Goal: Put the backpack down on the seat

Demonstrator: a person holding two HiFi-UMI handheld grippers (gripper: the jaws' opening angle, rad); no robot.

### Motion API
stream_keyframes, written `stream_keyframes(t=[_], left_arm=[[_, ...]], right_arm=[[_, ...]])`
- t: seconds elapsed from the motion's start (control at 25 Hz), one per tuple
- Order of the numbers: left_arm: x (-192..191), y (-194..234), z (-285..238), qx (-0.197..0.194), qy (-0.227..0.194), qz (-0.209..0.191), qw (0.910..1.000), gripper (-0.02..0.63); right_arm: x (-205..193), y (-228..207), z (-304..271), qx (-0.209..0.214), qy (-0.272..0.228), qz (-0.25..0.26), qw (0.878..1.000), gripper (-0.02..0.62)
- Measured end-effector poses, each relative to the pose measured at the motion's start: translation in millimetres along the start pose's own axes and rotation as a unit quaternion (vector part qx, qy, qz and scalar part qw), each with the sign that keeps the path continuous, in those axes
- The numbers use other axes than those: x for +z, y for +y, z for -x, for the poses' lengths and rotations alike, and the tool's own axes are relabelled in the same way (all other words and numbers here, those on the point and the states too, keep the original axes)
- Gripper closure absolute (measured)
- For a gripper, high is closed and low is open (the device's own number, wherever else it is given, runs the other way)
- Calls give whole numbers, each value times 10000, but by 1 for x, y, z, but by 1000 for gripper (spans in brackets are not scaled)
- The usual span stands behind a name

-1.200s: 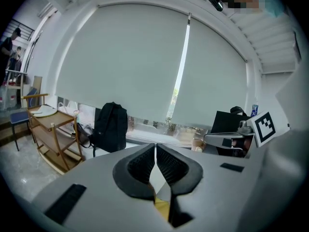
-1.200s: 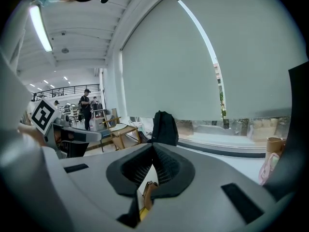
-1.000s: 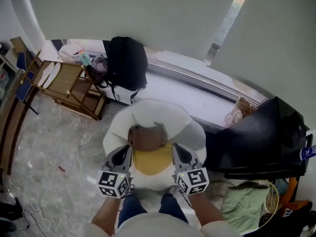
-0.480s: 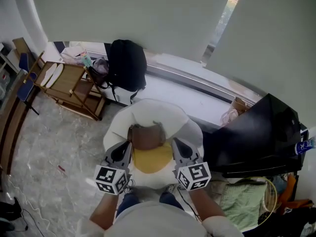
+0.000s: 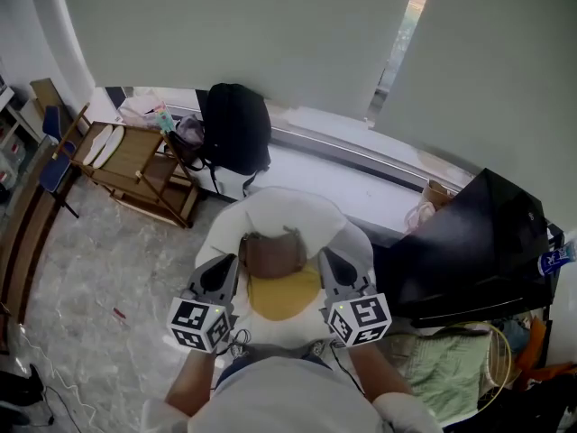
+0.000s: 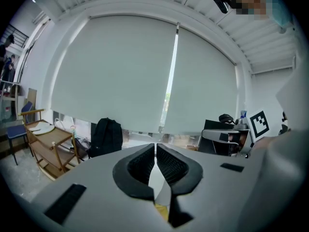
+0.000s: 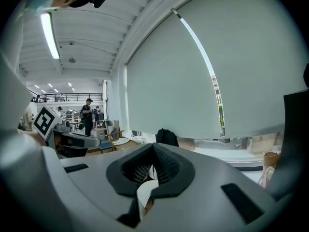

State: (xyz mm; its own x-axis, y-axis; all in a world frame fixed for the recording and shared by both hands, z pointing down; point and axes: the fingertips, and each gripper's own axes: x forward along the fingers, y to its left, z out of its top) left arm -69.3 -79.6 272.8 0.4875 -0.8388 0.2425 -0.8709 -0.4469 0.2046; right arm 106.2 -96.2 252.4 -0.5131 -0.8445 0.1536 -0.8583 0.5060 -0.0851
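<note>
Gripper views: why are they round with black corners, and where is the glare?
Left gripper view: the wide lens bows the blind into a curve and blackens the corners; daylight glows through the gap between blinds. Right gripper view: same bulge, and the ceiling lamp burns out white. Head view: even light, blinds curved too.

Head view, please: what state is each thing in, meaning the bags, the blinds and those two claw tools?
brown and yellow backpack: lying on the white seat.
left gripper: shut, nothing seen between its jaws, beside that backpack.
right gripper: shut, nothing seen between its jaws, at the backpack's other side.
black backpack: standing upright by the window.
blinds: drawn down.
</note>
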Motion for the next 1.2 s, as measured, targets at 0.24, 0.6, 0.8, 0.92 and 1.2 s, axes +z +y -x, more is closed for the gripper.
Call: stream_keyframes(t=[0.24, 0.6, 0.8, 0.92, 1.2], left_arm=[[15, -10, 10, -71, -114, -14, 9999, 566], [31, -22, 21, -178, -283, -98, 9994, 566], [27, -17, 22, -85, -194, -147, 9997, 566], [28, -19, 20, -109, -211, -149, 9996, 566], [35, -18, 20, -111, -328, -190, 9992, 566]], right_arm=[[11, 7, 7, 29, -138, -67, 9999, 565], [20, 21, 17, 206, -259, -128, 9994, 565], [19, 22, 19, 203, -225, -165, 9994, 565], [19, 20, 19, 208, -213, -176, 9994, 565], [24, 21, 16, 228, -260, -137, 9993, 565]])
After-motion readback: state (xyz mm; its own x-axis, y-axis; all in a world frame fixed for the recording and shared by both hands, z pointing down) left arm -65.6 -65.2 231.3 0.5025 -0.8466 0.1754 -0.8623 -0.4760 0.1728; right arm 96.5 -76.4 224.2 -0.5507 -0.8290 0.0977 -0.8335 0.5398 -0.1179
